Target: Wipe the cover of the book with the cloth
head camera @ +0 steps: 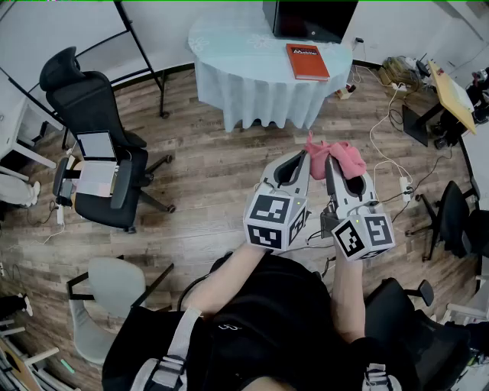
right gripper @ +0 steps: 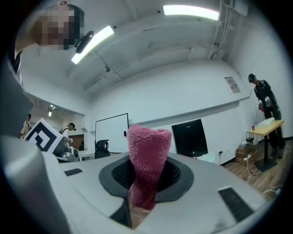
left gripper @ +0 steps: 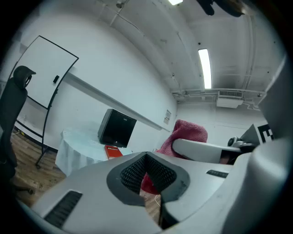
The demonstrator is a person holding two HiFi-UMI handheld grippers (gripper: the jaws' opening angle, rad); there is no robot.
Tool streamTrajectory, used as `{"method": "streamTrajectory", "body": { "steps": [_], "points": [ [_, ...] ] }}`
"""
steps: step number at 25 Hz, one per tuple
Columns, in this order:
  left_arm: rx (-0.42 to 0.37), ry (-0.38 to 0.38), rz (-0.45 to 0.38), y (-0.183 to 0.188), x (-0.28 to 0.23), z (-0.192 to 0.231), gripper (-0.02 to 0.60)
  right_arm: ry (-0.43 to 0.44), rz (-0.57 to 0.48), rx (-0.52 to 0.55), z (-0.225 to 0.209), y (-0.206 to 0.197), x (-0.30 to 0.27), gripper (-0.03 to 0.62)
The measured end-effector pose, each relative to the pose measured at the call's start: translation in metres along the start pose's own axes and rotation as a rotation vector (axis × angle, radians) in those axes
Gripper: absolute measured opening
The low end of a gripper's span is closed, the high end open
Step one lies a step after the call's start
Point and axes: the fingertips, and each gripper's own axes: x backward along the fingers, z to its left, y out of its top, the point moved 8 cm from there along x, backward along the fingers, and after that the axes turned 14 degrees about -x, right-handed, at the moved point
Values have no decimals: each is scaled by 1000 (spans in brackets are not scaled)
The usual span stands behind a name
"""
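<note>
A red book [head camera: 307, 61] lies flat on the round table with a pale cloth cover [head camera: 237, 53], far ahead of me; it also shows small in the left gripper view, the book [left gripper: 114, 151]. My right gripper [head camera: 334, 162] is shut on a pink cloth [head camera: 336, 157], which sticks up between its jaws, the cloth [right gripper: 147, 162]. My left gripper [head camera: 302, 159] hangs just left of it, shut with nothing held, the left gripper [left gripper: 147, 171]. Both grippers are held close together above the wooden floor, well short of the table.
A black monitor [head camera: 309, 19] stands behind the book on the table. A black office chair [head camera: 95, 153] stands at the left, a grey chair [head camera: 107, 294] near my left side. Cables and a power strip [head camera: 405, 187] lie on the floor at right, beside a yellow-topped desk [head camera: 451, 95].
</note>
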Motion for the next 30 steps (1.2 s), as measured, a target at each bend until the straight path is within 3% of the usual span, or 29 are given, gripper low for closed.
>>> {"method": "streamTrajectory", "body": {
  "steps": [16,22,30],
  "points": [
    [56,-21,28,-12,-4,8,14,-21,46,-11,-5,-13,-8,97],
    [87,-43,56,-19,-12,12,14,-89,70,-37,-24,-21,0,97],
    [73,-27,41,-13,-38,28,14,-37,10,-86,-52,-5,-26,97]
  ]
}}
